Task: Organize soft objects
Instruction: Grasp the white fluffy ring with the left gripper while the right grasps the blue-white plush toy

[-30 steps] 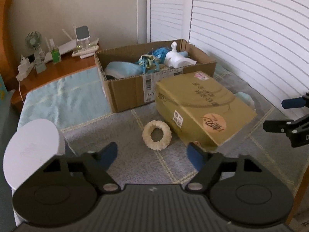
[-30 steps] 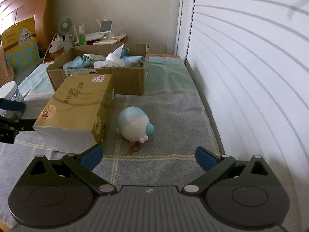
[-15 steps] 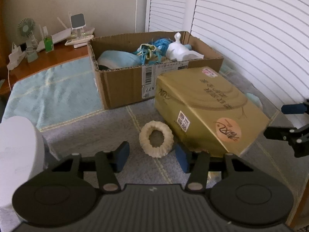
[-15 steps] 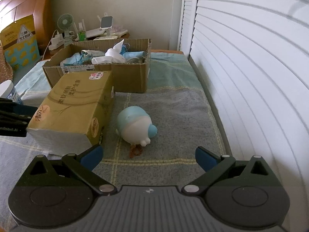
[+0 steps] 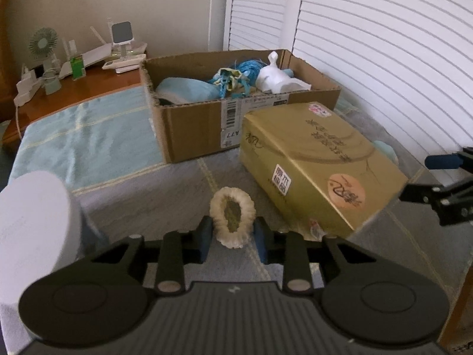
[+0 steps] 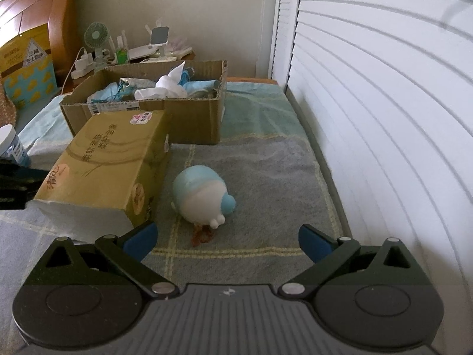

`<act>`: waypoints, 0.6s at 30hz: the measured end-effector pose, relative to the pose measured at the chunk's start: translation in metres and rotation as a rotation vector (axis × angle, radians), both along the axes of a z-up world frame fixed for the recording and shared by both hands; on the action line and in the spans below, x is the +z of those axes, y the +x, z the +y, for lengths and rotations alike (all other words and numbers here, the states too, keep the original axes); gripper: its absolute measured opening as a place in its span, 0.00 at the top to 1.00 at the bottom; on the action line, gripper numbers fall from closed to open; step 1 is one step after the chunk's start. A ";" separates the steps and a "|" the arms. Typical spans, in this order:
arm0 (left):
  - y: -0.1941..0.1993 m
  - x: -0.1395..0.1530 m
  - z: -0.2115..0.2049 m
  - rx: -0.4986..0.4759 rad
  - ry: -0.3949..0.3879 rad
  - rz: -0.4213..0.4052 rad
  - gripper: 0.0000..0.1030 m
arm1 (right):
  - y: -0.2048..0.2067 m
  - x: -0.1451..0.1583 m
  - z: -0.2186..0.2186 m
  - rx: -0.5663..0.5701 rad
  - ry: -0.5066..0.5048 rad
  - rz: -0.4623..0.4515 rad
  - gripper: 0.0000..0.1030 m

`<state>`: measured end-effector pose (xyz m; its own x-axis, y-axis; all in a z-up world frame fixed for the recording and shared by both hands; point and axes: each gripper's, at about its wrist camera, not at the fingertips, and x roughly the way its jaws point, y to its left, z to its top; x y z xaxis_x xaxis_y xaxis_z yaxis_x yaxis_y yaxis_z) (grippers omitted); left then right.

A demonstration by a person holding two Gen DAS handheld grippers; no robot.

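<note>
My left gripper (image 5: 232, 238) is shut on a cream fluffy ring (image 5: 232, 216), squeezing it into a narrow oval just above the grey blanket. An open cardboard box (image 5: 195, 124) behind it holds several soft things: a light blue cloth, blue yarn and a white plush (image 5: 275, 77). My right gripper (image 6: 226, 241) is open and empty, a short way in front of a blue and white round plush toy (image 6: 202, 196) lying on the blanket. The box also shows in the right wrist view (image 6: 192, 115).
A gold tissue carton (image 5: 319, 165) lies between the ring and the plush. A white cylinder (image 5: 32, 224) stands at the left. A wooden nightstand (image 5: 77, 88) with a fan and chargers is behind. White louvred doors (image 6: 384, 118) run along the right.
My left gripper moved forward and closed on the fluffy ring, squashing it. My right gripper edged slightly closer to the plush toy and stayed open.
</note>
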<state>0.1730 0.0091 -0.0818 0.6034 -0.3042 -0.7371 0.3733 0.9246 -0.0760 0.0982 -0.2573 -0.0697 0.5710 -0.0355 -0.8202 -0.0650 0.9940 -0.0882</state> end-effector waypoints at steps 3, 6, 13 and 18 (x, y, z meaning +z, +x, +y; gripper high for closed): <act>-0.004 0.002 0.004 0.017 -0.002 -0.004 0.69 | 0.003 0.000 -0.003 -0.003 -0.001 -0.008 0.05; -0.006 0.001 0.003 0.024 0.005 -0.008 0.54 | 0.008 0.000 -0.005 0.009 0.011 -0.007 0.15; -0.001 -0.006 0.000 0.036 0.005 0.004 0.52 | 0.019 -0.003 -0.003 0.054 0.054 -0.009 0.29; -0.001 -0.009 0.000 0.038 0.002 0.007 0.52 | 0.025 -0.007 -0.002 0.079 0.085 -0.002 0.37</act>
<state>0.1725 0.0091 -0.0912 0.6095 -0.2798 -0.7418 0.3375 0.9382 -0.0766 0.1234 -0.2594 -0.0765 0.5711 0.0796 -0.8170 -0.1434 0.9897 -0.0038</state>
